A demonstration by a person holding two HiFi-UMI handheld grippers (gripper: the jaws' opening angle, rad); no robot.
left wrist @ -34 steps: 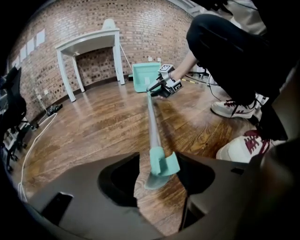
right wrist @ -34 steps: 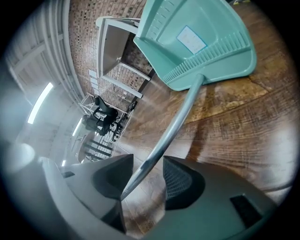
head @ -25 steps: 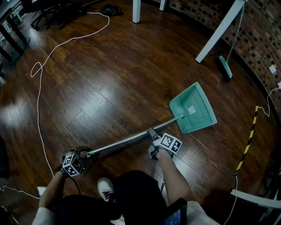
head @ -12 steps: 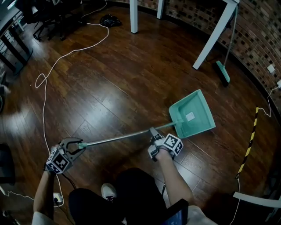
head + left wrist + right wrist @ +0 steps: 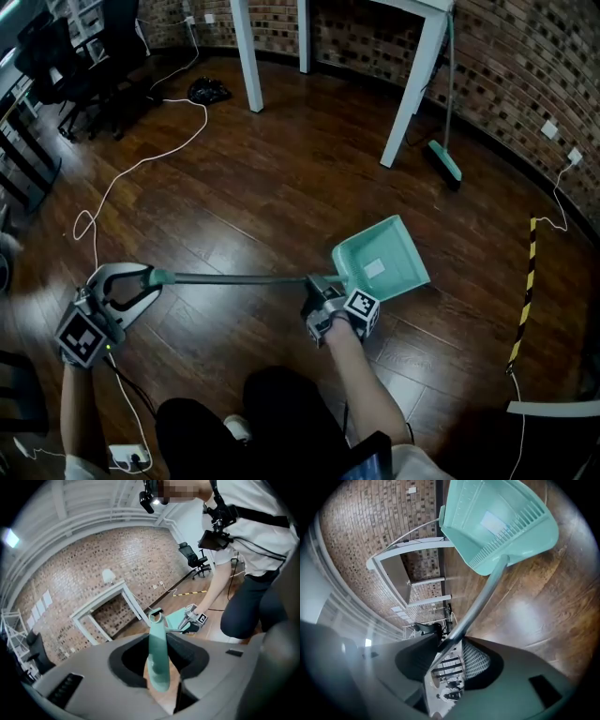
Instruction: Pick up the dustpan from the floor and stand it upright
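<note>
The teal dustpan (image 5: 380,262) has a long metal pole (image 5: 244,278) ending in a teal grip (image 5: 161,277). The pan's far edge is by the wooden floor and the pole runs nearly level to the left. My left gripper (image 5: 150,279) is shut on the grip (image 5: 158,658) at the raised end; its jaws have just been closing on it. Close behind the pan, my right gripper (image 5: 315,287) is shut on the pole (image 5: 483,597). The right gripper view looks up the pole at the ribbed pan (image 5: 497,522).
A white table stands at the back on its legs (image 5: 408,89) against the brick wall. A teal broom (image 5: 445,159) leans beside it. A white cable (image 5: 141,164) loops over the floor on the left, a black-and-yellow strip (image 5: 525,291) lies at the right, and office chairs (image 5: 84,66) stand far left.
My left gripper has lifted the grip end well up and leftward, so the pole went from lying along the floor to nearly level. The right gripper rose a little with the pole.
</note>
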